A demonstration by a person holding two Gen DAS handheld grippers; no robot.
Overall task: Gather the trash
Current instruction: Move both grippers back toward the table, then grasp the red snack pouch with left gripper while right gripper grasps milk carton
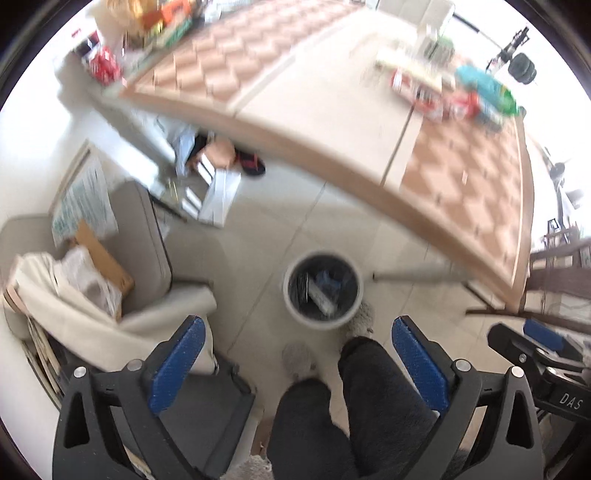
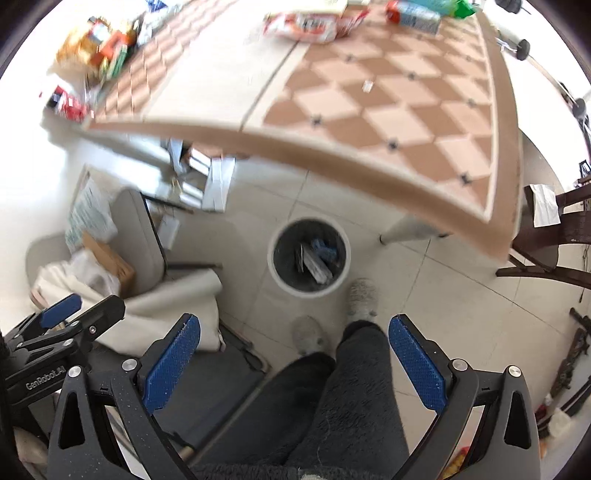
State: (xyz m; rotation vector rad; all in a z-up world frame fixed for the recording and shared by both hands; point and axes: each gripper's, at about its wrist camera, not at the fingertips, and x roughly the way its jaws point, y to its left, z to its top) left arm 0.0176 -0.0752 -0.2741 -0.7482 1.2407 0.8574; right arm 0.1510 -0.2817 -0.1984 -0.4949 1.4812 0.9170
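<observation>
Bin contents blurred, hard to identify.

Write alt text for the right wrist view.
Open, empty right gripper points down at a round white bin on the tiled floor, some trash already inside. A checkered table with scattered packets fills the top; the person's dark-trousered legs and slippers sit between the fingers.

A checkered table carries scattered snack packets; the tiled floor bears a waste bin.
</observation>
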